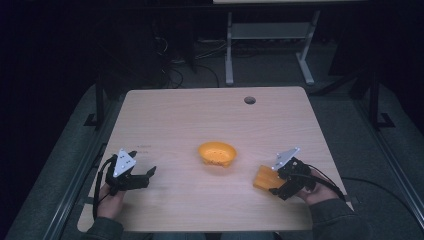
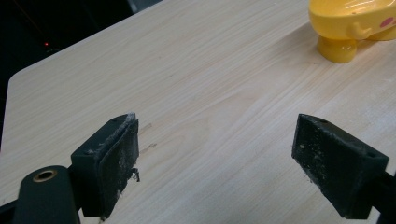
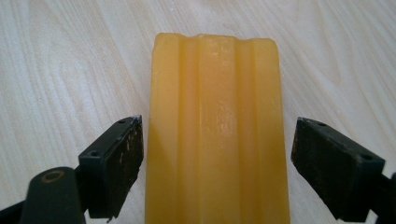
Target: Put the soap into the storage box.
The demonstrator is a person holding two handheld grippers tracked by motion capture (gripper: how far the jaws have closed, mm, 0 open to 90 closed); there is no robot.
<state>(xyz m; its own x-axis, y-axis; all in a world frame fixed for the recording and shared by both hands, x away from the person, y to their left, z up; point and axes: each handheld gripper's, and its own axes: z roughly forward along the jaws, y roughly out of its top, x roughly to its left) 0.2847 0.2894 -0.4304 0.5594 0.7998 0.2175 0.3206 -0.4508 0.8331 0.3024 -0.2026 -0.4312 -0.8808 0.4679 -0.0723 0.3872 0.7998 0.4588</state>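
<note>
Straddling orange block (image 3: 217, 135) on table (image 1: 175, 115), right gripper (image 3: 217, 163) wide, not touching; left gripper (image 2: 215, 158) wide, empty.

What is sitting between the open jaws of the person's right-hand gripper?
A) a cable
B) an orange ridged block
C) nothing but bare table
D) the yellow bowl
B: the right gripper view shows the orange ridged block lying on the table between the spread jaws of the right gripper, not yet squeezed; the yellow bowl stands apart near the table's middle.
</note>
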